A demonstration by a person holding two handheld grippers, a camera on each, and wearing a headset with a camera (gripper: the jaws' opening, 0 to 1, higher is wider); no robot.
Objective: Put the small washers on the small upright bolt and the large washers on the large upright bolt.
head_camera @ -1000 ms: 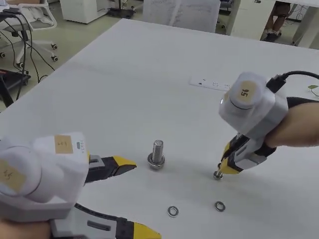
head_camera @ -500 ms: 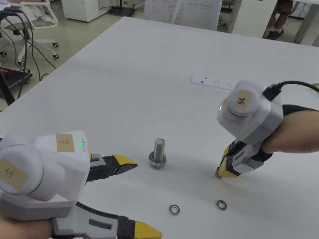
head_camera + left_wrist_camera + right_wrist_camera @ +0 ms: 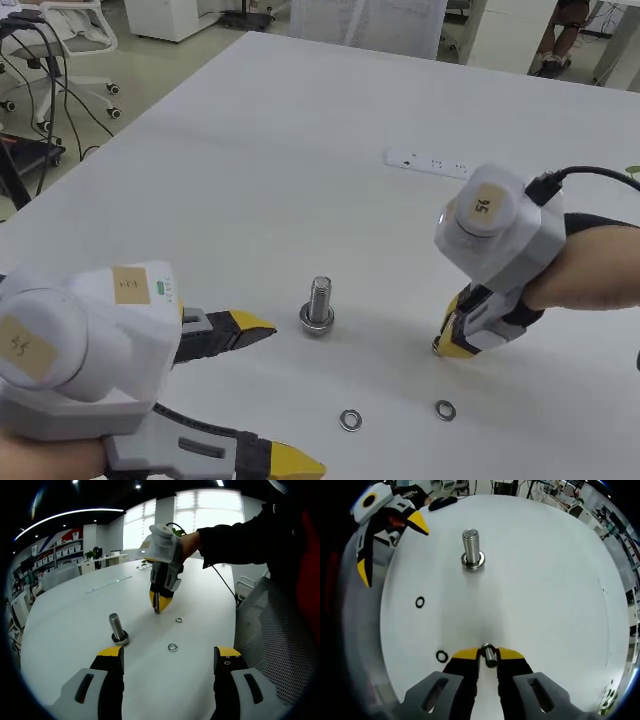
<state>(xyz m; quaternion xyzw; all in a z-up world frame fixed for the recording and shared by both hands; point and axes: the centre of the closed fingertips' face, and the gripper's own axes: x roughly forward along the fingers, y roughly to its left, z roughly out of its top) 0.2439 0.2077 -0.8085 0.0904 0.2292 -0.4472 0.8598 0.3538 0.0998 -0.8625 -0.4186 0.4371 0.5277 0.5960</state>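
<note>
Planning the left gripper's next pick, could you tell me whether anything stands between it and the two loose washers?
Nothing visible does: bare table lies between the left gripper's open jaws and both washers; the large bolt stands off to one side.

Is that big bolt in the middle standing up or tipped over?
Upright: the large bolt stands on its head, with its threaded end pointing up from the table.

The large bolt (image 3: pixel 318 303) and small bolt (image 3: pixel 490 656) stand upright, two washers (image 3: pixel 350 420) flat.
</note>
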